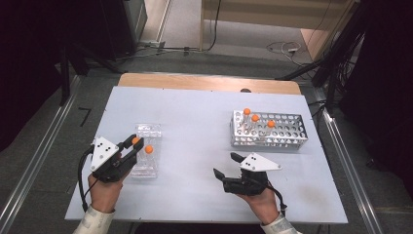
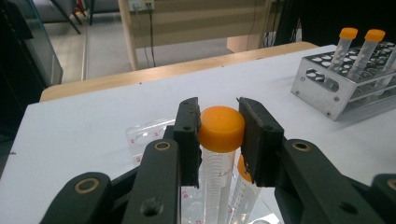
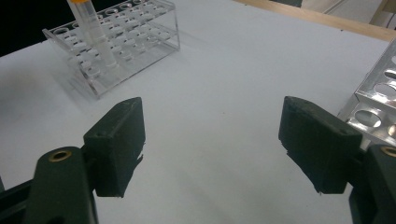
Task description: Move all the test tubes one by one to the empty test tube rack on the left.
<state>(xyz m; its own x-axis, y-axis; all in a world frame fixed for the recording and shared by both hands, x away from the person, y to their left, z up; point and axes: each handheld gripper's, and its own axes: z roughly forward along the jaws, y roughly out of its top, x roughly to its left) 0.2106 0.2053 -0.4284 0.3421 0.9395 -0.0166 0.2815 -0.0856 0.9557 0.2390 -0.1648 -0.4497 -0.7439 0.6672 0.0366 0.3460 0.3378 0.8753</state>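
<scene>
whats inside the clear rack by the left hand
Two orange-capped tubes stand in the clear rack; the left hand-held gripper is shut on one cap. Its jaws cover that tube's lower part and most of the other.

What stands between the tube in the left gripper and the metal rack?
Nothing visible: only bare white table lies between the tube clamped by the left gripper and the metal rack.

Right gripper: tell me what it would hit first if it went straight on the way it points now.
Probably nothing at once: the right gripper, jaws open and empty, faces bare white table. Farther along that line stands the clear plastic rack with its orange-capped tube; the metal rack lies off to the side. Depth is unclear.
</scene>
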